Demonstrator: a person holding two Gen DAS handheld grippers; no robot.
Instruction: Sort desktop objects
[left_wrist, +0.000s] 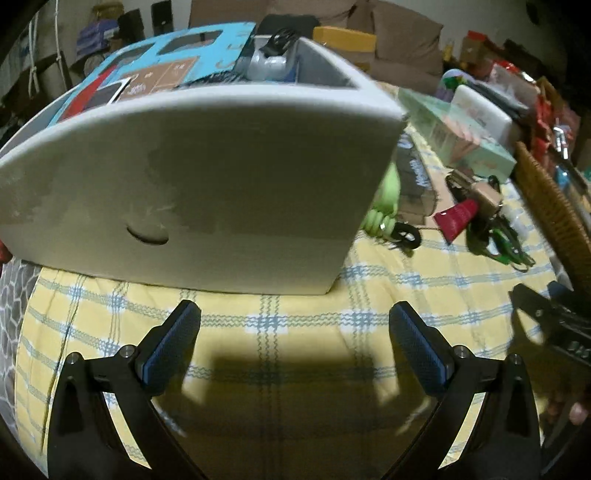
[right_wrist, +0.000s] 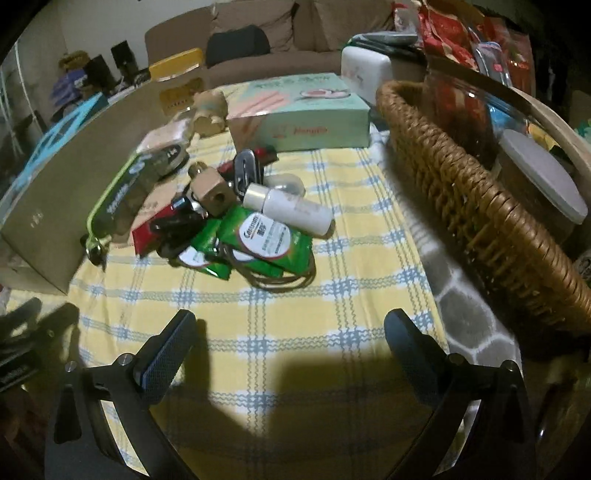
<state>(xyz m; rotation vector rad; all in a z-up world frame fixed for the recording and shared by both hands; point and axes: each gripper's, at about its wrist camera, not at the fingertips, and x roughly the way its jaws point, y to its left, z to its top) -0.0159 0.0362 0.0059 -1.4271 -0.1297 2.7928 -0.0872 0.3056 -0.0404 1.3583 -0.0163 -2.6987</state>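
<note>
A pile of small objects lies on the yellow checked cloth (right_wrist: 258, 332): green Centrum packets (right_wrist: 266, 240), a white bottle (right_wrist: 291, 208), a wooden block (right_wrist: 212, 194), a black clip (right_wrist: 245, 168) and a green-edged pouch (right_wrist: 118, 199). My right gripper (right_wrist: 288, 354) is open and empty, short of the pile. My left gripper (left_wrist: 295, 343) is open and empty, close in front of a grey storage box (left_wrist: 207, 192). The box holds a blue card (left_wrist: 192, 59) and a grey item (left_wrist: 269, 62). The pile shows at the right in the left wrist view (left_wrist: 476, 221).
A wicker basket (right_wrist: 480, 206) with jars stands on the right. A mint green carton (right_wrist: 303, 110) and a white case (right_wrist: 365, 72) lie behind the pile. A brown sofa (right_wrist: 266, 40) is beyond the table. The right gripper shows at the edge of the left wrist view (left_wrist: 554, 314).
</note>
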